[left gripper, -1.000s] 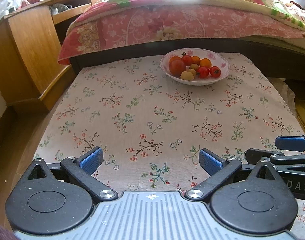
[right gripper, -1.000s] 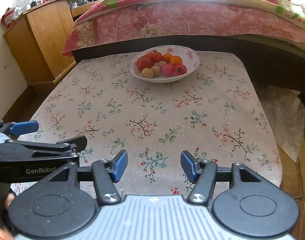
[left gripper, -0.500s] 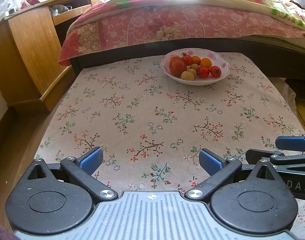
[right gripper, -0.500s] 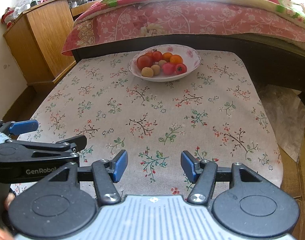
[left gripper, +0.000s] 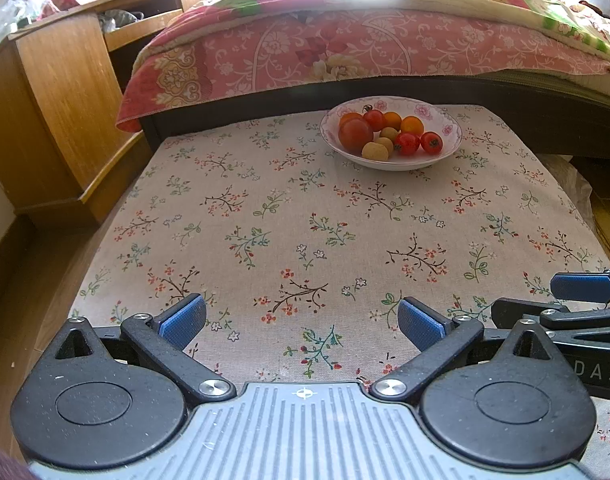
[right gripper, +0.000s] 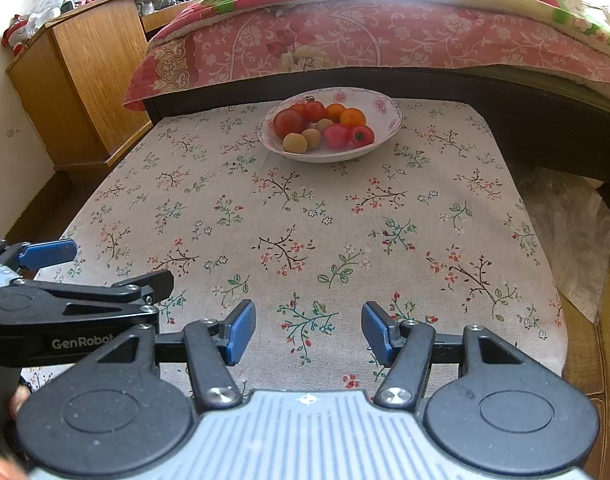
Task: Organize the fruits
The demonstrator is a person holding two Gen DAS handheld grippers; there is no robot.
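A white bowl (left gripper: 449, 147) (right gripper: 387, 120) with pink flowers on its rim stands at the far side of the table with the floral cloth (left gripper: 305, 240) (right gripper: 305, 232). It holds several small fruits: red tomatoes (left gripper: 355, 134) (right gripper: 289, 123), orange ones (left gripper: 412, 125) (right gripper: 353, 117) and tan round fruits (left gripper: 375, 151) (right gripper: 295, 143). My left gripper (left gripper: 301, 318) is open over the near edge, nothing between its blue pads. My right gripper (right gripper: 307, 330) is open too, empty, beside it at the near edge. Both are well short of the bowl.
A bed with a pink floral quilt (left gripper: 365, 48) runs along the far side behind the bowl. A wooden cabinet (left gripper: 57, 100) stands at the left. Crumpled clear plastic (right gripper: 573, 232) lies off the table's right edge. The other gripper's side shows in each view.
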